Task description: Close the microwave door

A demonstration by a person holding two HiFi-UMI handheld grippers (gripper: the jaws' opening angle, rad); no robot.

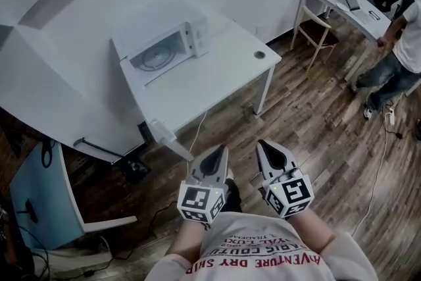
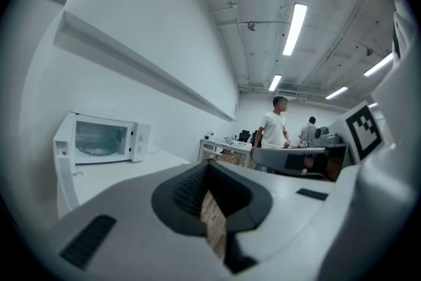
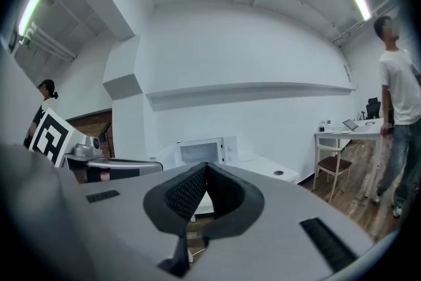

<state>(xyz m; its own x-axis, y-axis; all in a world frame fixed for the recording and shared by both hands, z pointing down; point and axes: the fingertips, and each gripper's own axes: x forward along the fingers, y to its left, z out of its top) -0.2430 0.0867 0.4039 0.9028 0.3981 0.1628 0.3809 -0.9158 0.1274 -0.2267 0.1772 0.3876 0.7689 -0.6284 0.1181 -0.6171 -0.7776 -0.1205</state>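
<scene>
A white microwave [image 1: 172,44] stands at the back of a white table [image 1: 217,69], far ahead of both grippers. Its door [image 2: 63,169] is swung open to the left, and the cavity with the glass turntable [image 1: 154,57] shows. The left gripper view has the microwave [image 2: 105,139] at left; in the right gripper view the microwave [image 3: 200,151] sits just above the jaws. My left gripper [image 1: 220,151] and right gripper [image 1: 262,145] are held side by side close to my body over the wooden floor. Both are shut with nothing in them.
A small round object [image 1: 260,54] lies near the table's right corner. A second desk [image 1: 342,6] with a laptop and a wooden chair [image 1: 318,28] stand at the back right, where a person [image 1: 401,43] walks. A pale blue chair [image 1: 39,197] and floor cables [image 1: 378,174] are nearby.
</scene>
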